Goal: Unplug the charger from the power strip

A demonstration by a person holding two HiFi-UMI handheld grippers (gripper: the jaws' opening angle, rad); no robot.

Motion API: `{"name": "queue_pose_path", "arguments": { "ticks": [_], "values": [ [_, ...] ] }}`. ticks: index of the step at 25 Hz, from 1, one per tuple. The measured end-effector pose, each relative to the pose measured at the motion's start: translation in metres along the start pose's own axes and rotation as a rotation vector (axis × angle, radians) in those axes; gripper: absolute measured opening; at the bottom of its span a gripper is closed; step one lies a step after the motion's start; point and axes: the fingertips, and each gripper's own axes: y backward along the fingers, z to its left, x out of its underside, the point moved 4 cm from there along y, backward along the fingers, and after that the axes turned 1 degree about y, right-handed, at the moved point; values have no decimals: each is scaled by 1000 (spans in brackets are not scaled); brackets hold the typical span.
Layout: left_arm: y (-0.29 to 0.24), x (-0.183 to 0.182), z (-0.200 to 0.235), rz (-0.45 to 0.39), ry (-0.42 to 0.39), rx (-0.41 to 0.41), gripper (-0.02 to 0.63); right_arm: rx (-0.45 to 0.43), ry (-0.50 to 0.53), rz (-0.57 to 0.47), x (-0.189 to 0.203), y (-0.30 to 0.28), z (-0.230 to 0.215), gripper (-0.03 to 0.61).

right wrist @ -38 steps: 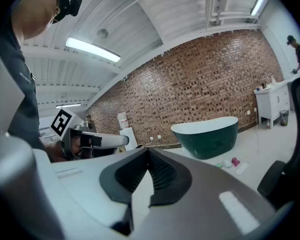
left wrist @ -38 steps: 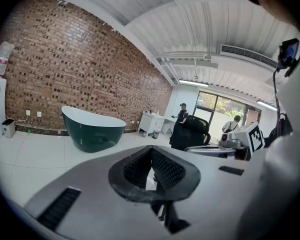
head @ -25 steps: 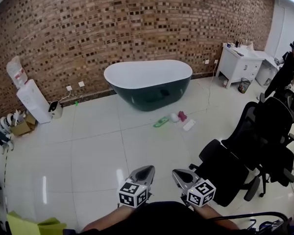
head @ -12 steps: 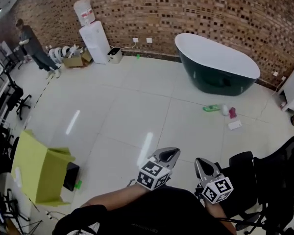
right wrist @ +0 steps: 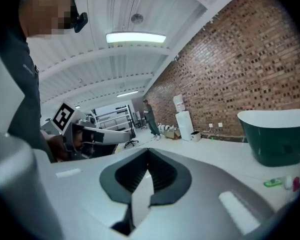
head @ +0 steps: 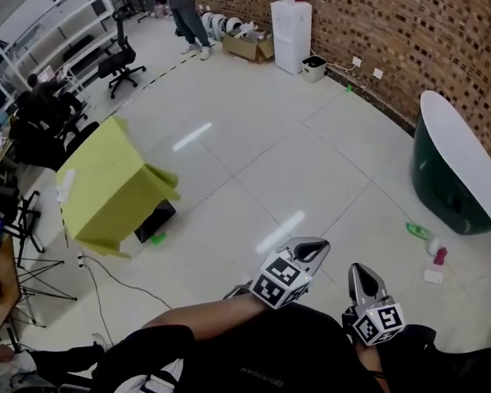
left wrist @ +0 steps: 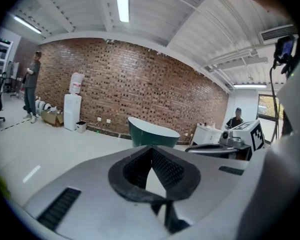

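I make out no charger or power strip in any view. A thin dark cable (head: 119,278) lies on the floor below a yellow table (head: 106,182). Both grippers are held close to the person's body, side by side over the pale tiled floor. My left gripper (head: 313,246) is shut with nothing between its jaws; in the left gripper view (left wrist: 151,149) its pads meet at the tip. To its right my right gripper (head: 361,272) is shut and empty too, and its pads are together in the right gripper view (right wrist: 148,152).
A dark green bathtub (head: 450,170) stands by the brick wall at right, with small items (head: 430,248) on the floor beside it. A water dispenser (head: 291,23) and a standing person (head: 184,6) are at the far end. Office chairs (head: 119,56) and shelves line the left.
The view has swung left: the bathtub went from the middle to the right edge and the yellow table came into sight. Both grippers stayed shut and swung round with the body.
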Motion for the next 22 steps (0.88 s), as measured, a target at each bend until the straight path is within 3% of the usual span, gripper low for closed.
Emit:
{"name": "queue_pose_path", "arguments": {
  "ticks": [9, 15, 22],
  "values": [
    [55, -16, 152, -121, 141, -205, 6, -191, 90, 121, -23, -152, 45, 3],
    [112, 2, 235, -117, 235, -291, 6, -316, 130, 196, -19, -252, 99, 3],
    [213, 15, 314, -220, 251, -569, 6, -587, 209, 271, 0, -360, 193, 3]
  ]
}}
